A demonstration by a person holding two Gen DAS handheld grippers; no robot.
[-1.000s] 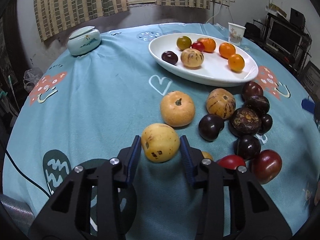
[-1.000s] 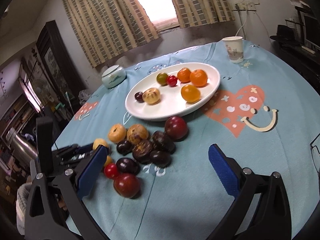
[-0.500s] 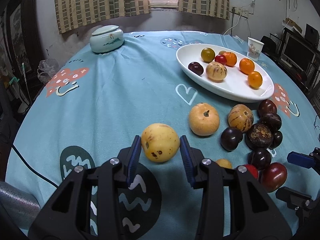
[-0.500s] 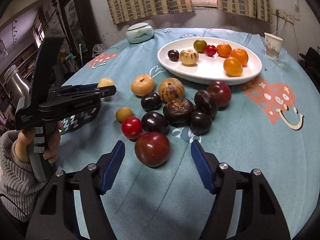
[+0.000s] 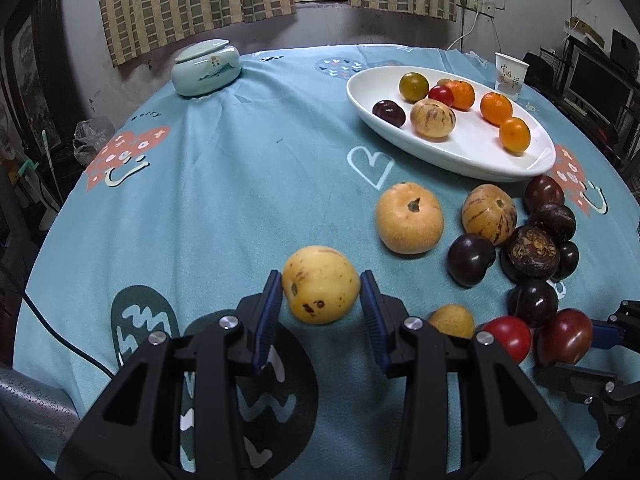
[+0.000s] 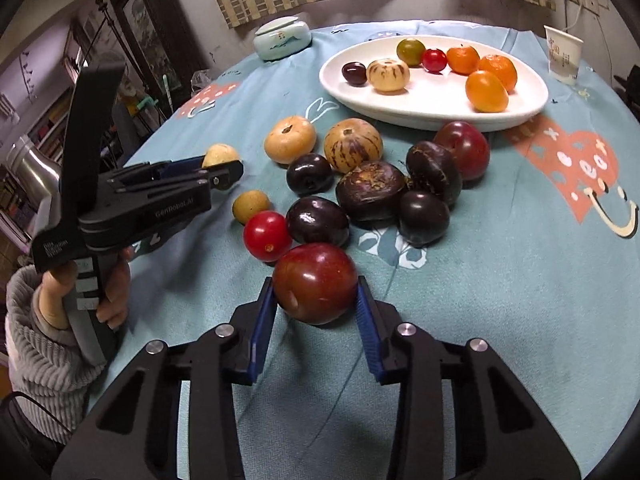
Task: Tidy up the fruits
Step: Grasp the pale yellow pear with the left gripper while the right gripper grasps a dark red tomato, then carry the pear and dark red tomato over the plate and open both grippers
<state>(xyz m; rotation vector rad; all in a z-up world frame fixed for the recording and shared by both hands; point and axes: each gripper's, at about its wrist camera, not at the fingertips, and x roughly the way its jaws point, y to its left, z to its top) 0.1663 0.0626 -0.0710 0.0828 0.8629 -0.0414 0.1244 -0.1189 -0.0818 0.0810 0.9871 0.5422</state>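
While my left gripper [image 5: 321,294] clamps the yellow speckled fruit [image 5: 321,285] between its blue pads, apparently lifted just off the blue tablecloth [image 5: 224,184], my right gripper [image 6: 316,312] pinches the big dark red plum [image 6: 315,283] at the near edge of the loose fruit pile. Beside that plum sit a small red tomato [image 6: 267,236] and dark plums. Farther back, the white oval plate [image 6: 436,96] holds oranges, a green tomato and a striped melon. A paper cup [image 6: 564,54] stands beyond it.
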